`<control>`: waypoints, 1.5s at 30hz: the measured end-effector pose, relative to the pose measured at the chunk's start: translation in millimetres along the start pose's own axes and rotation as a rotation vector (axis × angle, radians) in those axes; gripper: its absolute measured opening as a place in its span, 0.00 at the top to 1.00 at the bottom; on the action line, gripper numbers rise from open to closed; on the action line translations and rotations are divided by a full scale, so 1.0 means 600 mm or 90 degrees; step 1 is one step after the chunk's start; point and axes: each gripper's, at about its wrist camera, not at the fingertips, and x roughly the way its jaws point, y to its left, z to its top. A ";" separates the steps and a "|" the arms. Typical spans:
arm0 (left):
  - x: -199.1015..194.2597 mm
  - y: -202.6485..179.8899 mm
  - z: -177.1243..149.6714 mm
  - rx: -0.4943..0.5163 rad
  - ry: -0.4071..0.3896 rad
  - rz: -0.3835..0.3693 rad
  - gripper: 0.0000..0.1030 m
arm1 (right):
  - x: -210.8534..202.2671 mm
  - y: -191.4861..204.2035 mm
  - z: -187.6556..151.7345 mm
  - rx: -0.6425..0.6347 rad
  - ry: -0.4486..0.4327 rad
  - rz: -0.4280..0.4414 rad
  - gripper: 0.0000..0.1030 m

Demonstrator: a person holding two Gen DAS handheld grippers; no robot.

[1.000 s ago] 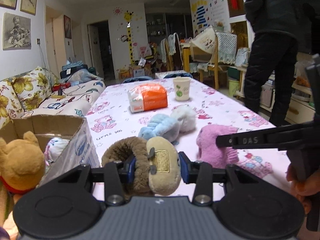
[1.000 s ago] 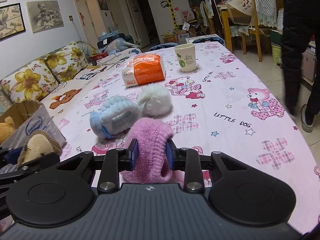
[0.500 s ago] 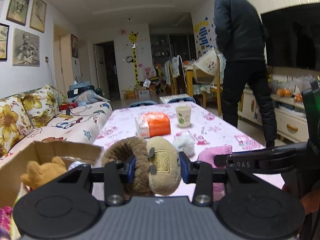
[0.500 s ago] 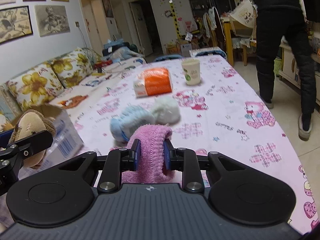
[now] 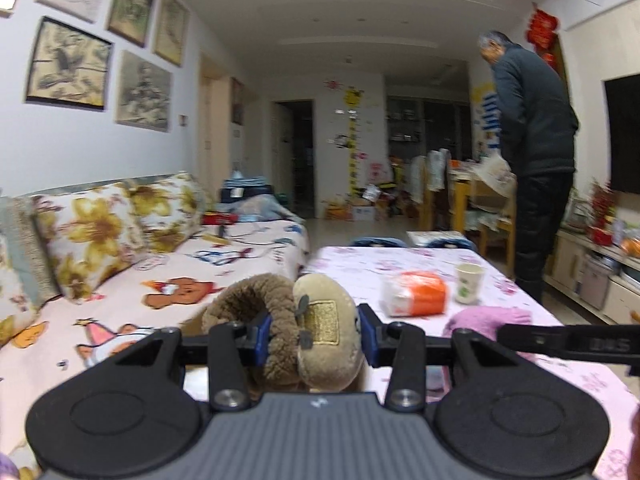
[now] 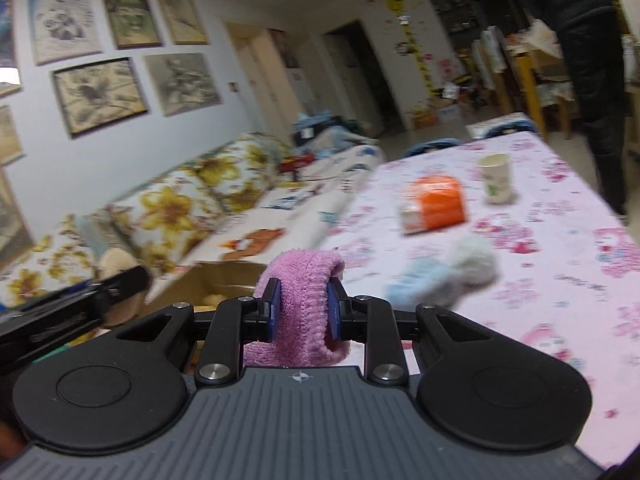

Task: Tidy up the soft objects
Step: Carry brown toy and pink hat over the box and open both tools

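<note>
Left of the table (image 6: 560,280), a cardboard box (image 6: 224,280) sits with something tan showing inside, too blurred to name. The left gripper (image 5: 312,334) is clamped on one brown plush (image 5: 288,320), held up off the table's left edge, and the right gripper (image 6: 301,310) is squeezed tight on one pink sock (image 6: 302,300), raised between box and table. On the table lie one blue-and-white plush (image 6: 444,276), one orange pack (image 6: 436,204) and one paper cup (image 6: 496,178); a person (image 5: 532,152) stands beyond its right side.

Paper cup (image 5: 469,283) beside orange packet (image 5: 416,293); floral sofa (image 5: 108,232).
</note>
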 end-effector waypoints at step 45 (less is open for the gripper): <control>0.030 0.087 -0.046 0.005 0.047 0.092 0.01 | 0.018 0.093 -0.042 -0.027 0.061 0.033 0.01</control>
